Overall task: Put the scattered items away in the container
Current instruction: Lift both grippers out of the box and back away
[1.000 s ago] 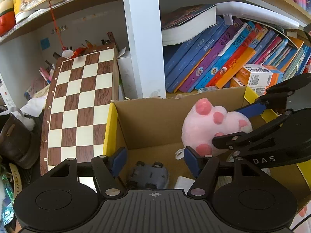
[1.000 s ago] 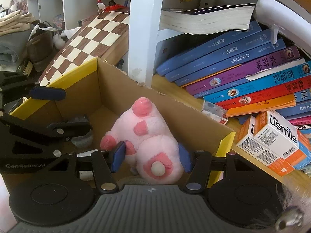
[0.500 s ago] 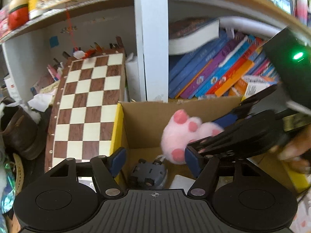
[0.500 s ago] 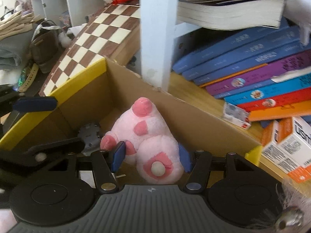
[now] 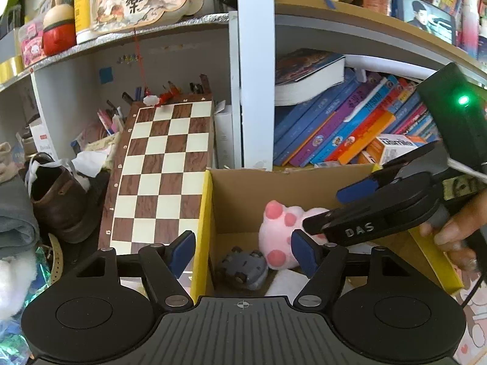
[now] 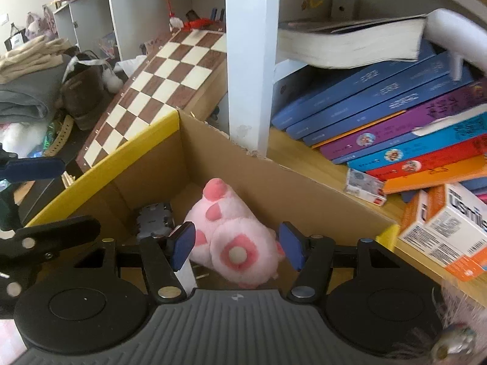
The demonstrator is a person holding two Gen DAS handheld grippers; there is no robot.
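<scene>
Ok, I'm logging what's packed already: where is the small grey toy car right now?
The grey toy car lies on the floor of the cardboard box, near its yellow-edged left wall, just left of the pink plush toy.

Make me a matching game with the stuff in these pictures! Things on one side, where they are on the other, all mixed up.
Things:
1. plush toy
2. chessboard
3. thick book
4. orange-and-white carton

Places:
A. lying flat on top of the slanted books
B. inside the cardboard box
C. on the wooden shelf, right of the box
D. leaning up, left of the box

Pairs: 1-B, 2-D, 3-A, 4-C
</scene>
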